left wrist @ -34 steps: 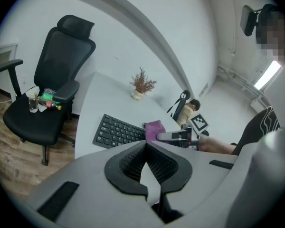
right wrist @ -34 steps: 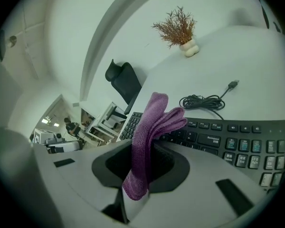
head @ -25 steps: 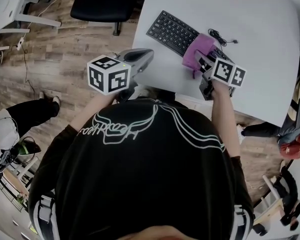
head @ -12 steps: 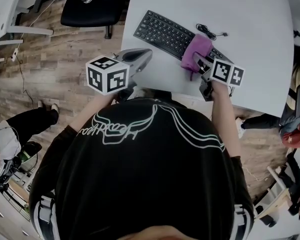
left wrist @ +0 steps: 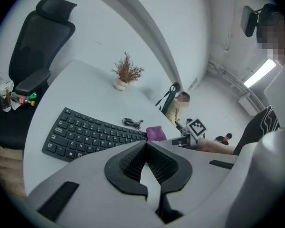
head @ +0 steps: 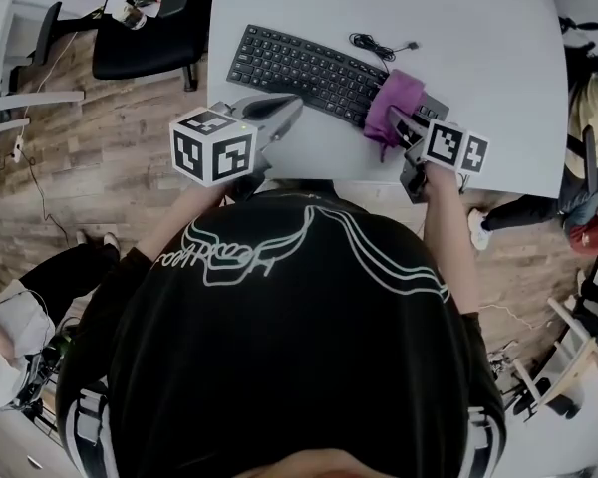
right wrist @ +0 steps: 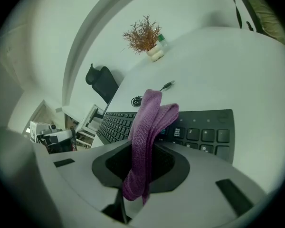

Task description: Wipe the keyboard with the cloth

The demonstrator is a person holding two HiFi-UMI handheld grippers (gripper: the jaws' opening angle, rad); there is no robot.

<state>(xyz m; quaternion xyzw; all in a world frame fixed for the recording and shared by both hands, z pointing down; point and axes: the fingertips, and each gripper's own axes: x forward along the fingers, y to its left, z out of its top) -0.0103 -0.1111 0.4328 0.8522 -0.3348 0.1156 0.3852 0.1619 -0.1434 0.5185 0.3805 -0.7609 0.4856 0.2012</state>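
Gripping the cloth (head: pixel 397 98) tight in the right claw (head: pixel 401 125), bunched over the right end of the keyboard (head: pixel 294 63). Holding the left claw (head: pixel 291 106) pinched together, empty, just short of the keyboard's front edge, over the desk (head: pixel 478 38). Probably early going: long run of keys leftward left to wipe. Impossible to confirm contact between cloth and keys, hidden under the fold.
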